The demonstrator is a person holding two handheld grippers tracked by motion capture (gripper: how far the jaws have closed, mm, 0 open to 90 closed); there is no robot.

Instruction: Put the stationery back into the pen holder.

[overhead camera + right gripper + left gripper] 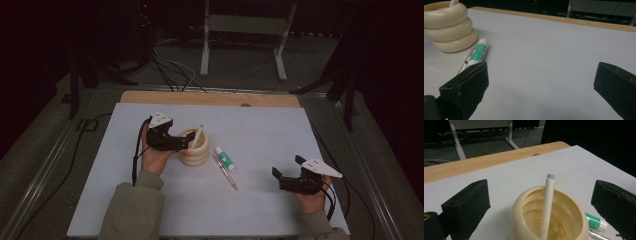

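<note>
Cream-coloured and built of three stacked rings, the holder [194, 147] stands upright on the white sheet [260, 135] that covers the wooden table [210, 98], a little left of the sheet's middle. We see a white pen [198, 134] with a pale blue tip standing in it, leaning against the rim on the far side. Our left gripper [187, 143] is right at the holder's near-left side; in the left gripper view its jaws stand wide apart, one on each side of the holder's mouth, and nothing is pressed between them, the pen [547, 207] rising free in the gap. Just to the right of the holder lie a white and green tube [224, 157] and, beside it, a slim silver pen [226, 173], both flat on the sheet. Our right gripper [276, 175] rests well apart from them, near the sheet's right front corner; in the right gripper view its jaws are likewise spread wide with bare sheet between them, and the holder [449, 27] and tube [479, 52] show farther off to its left.
</note>
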